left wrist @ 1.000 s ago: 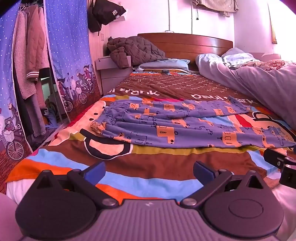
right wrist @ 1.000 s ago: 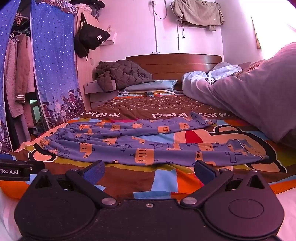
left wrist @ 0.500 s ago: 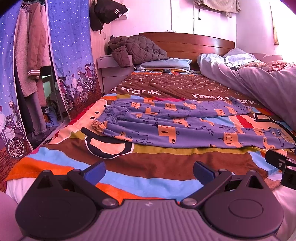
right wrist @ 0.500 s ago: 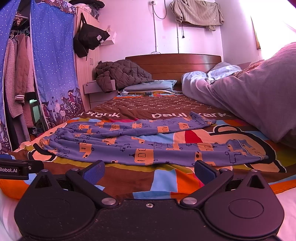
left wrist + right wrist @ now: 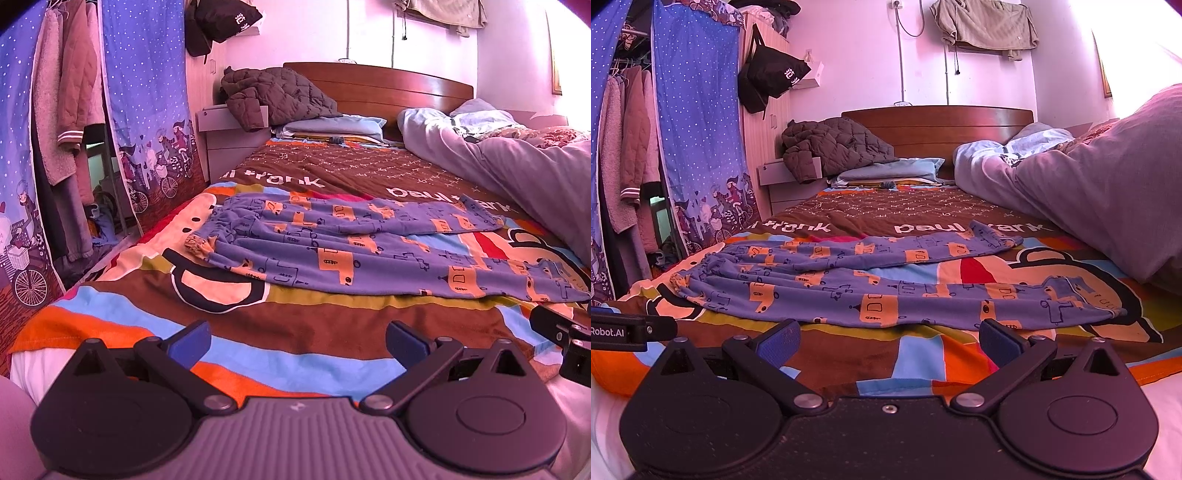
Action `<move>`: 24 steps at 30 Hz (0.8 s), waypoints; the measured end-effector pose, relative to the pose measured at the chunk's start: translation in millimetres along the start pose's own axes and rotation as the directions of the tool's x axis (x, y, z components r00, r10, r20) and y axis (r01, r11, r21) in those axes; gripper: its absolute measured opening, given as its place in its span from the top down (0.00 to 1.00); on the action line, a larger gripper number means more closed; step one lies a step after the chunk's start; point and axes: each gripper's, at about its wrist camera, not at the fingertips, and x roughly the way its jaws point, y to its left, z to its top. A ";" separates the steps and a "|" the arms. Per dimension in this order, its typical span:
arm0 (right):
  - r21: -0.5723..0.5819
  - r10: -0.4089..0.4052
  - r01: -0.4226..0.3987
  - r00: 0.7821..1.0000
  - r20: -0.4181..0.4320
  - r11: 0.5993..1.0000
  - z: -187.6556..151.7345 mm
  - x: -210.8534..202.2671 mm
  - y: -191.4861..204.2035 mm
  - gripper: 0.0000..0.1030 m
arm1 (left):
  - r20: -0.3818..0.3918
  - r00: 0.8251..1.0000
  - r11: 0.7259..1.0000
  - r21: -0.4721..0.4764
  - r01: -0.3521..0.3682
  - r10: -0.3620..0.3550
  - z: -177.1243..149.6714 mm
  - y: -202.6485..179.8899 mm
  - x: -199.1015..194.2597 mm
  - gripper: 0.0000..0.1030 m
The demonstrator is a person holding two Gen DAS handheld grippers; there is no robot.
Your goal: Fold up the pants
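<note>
Blue pants (image 5: pixel 351 243) with orange patterns lie flat across the colourful bedspread, waistband at the left, two legs spread toward the right. They also show in the right wrist view (image 5: pixel 886 280). My left gripper (image 5: pixel 297 341) is open and empty, low over the bed's near edge, short of the pants. My right gripper (image 5: pixel 888 341) is open and empty, just short of the near leg's edge. The right gripper's body shows at the right edge of the left wrist view (image 5: pixel 565 332).
A purple duvet (image 5: pixel 1108 199) is heaped along the bed's right side. A brown jacket (image 5: pixel 277 96) and pillows lie by the wooden headboard (image 5: pixel 942 125). A blue curtain (image 5: pixel 147 110) and hanging clothes (image 5: pixel 59 122) stand at the left.
The left gripper has drifted slightly, so the pants sit a little lower and nearer in its view. The right gripper has barely moved. Both stay open.
</note>
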 end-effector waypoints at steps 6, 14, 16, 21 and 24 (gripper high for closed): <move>0.000 0.000 0.000 1.000 0.000 1.000 0.0 0.1 0.0 0.01 | -0.003 1.000 1.000 -0.007 0.000 0.000 0.6 0.9 0.4 0.00; 0.005 0.003 -0.003 1.000 -0.001 1.000 -1.8 1.2 -5.6 0.01 | -0.002 1.000 1.000 -0.008 0.000 0.000 0.4 1.0 0.3 0.00; 0.004 0.001 -0.001 1.000 -0.001 1.000 -2.3 1.5 -5.9 0.01 | -0.002 1.000 1.000 -0.008 0.000 0.000 0.4 1.1 0.3 0.00; 0.005 0.000 0.000 1.000 -0.001 1.000 -2.2 1.6 -5.8 0.01 | -0.003 1.000 1.000 -0.009 0.000 0.000 0.6 1.3 0.4 0.00; 0.005 0.001 -0.001 1.000 -0.001 1.000 -2.1 1.6 -5.7 0.01 | -0.003 1.000 1.000 -0.009 0.000 0.000 0.7 1.4 0.5 0.00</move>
